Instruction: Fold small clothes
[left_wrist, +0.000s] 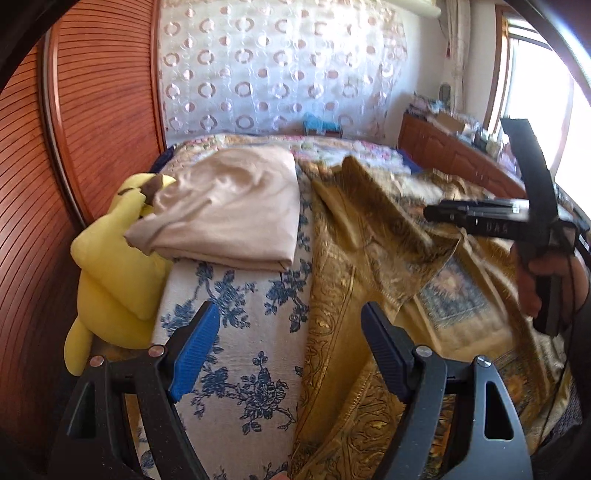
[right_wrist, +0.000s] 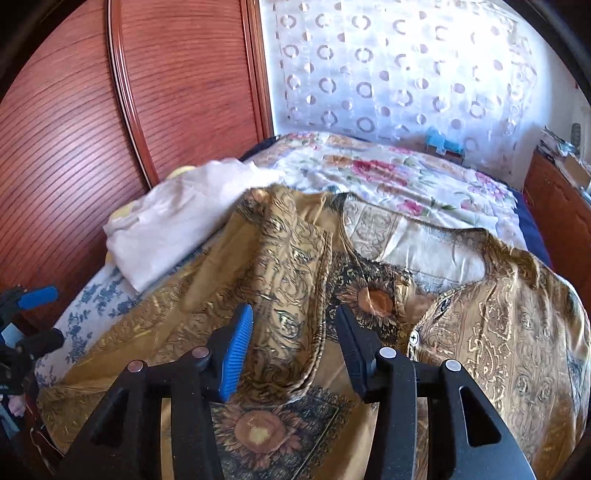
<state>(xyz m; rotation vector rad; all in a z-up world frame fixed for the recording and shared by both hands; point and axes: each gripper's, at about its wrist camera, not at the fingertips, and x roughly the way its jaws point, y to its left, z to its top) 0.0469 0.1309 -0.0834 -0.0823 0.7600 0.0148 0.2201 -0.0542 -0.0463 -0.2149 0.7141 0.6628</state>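
Both pairs of tongs are seen released: the left gripper (left_wrist: 291, 354) is spread wide above the blue-flowered sheet (left_wrist: 236, 332), and the right gripper (right_wrist: 295, 350) is parted over a folded-in sleeve, not pressing it. The gold patterned shirt (right_wrist: 480, 332) is spread beside a folded beige garment (left_wrist: 229, 210), beyond which a yellow plush toy (left_wrist: 114, 266) is propped.

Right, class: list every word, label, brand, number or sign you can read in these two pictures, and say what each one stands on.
"DAS" or similar, pale raised letters, blurred and uncertain: on the black body of the right gripper, seen from the left wrist view.
No other readable text: the gold patterned garment, the beige folded cloth and the yellow plush toy carry none.
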